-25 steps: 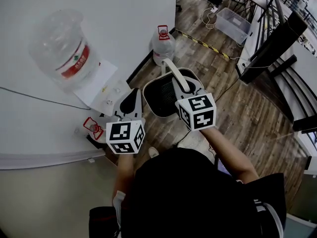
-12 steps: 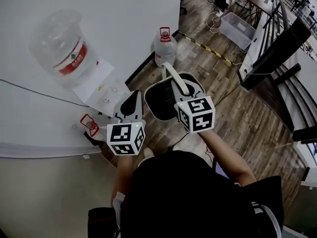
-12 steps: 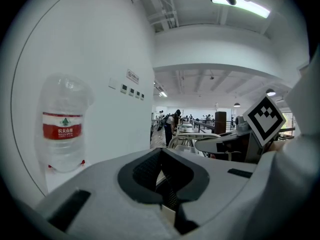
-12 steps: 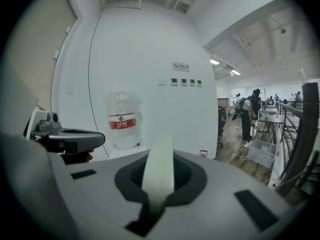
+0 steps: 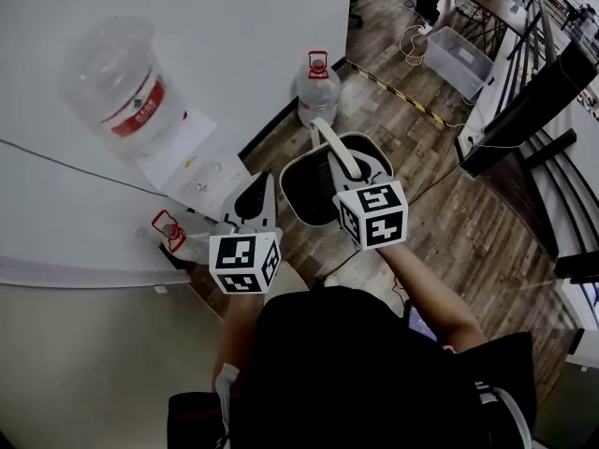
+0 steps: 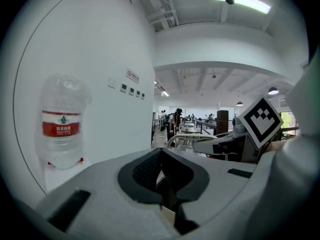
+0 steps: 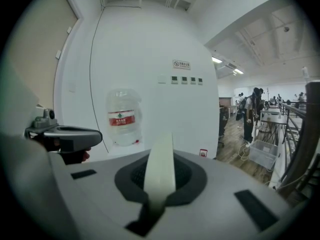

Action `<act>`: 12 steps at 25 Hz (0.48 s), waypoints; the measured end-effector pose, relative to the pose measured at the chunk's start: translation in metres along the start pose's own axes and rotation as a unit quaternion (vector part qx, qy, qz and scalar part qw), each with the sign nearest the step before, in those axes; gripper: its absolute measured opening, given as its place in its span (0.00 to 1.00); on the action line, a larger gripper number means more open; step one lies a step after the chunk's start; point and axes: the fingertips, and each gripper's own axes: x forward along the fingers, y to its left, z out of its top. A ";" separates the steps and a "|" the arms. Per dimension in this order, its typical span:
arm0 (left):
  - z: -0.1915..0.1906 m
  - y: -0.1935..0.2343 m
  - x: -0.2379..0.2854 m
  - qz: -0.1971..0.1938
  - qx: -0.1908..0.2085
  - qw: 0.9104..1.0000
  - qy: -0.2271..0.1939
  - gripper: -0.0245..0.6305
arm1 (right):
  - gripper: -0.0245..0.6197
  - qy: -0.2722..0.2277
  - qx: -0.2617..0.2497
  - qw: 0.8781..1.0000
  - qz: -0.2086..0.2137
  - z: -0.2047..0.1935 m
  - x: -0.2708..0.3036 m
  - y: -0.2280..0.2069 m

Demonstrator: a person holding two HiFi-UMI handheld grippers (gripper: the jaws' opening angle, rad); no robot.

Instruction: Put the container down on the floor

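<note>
Container (image 5: 284,181): rounded basket, white rim, dark mesh lining, flat pale arched handle (image 7: 160,169). It hangs over the brown plank floor (image 5: 468,223) from that handle, on which the right gripper (image 5: 346,165) has its jaws clenched. Left gripper (image 5: 265,185): grey moulded shell, dark textured pads, jaws closed together on nothing, just left of the basket; beyond, a clear plastic water jug (image 5: 318,87) with red cap stands on the floor by the white wall (image 5: 234,26).
</note>
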 end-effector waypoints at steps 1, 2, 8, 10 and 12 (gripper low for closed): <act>0.000 0.001 0.001 0.001 0.000 1.000 0.000 0.06 | 0.08 0.000 0.000 1.000 0.001 0.000 0.002 0.000; 0.000 0.002 0.002 0.003 -0.001 1.000 0.000 0.06 | 0.08 0.001 0.000 1.000 0.002 -0.001 0.004 -0.001; 0.003 0.017 0.012 0.009 0.000 1.000 -0.001 0.06 | 0.08 0.003 0.001 1.000 0.008 0.002 0.021 -0.001; 0.001 0.029 0.019 0.009 -0.003 1.000 0.002 0.06 | 0.08 0.006 0.002 1.000 0.011 0.003 0.034 0.002; 0.002 0.041 0.027 0.009 -0.004 1.000 0.003 0.06 | 0.08 0.009 0.003 1.000 0.011 0.005 0.047 0.003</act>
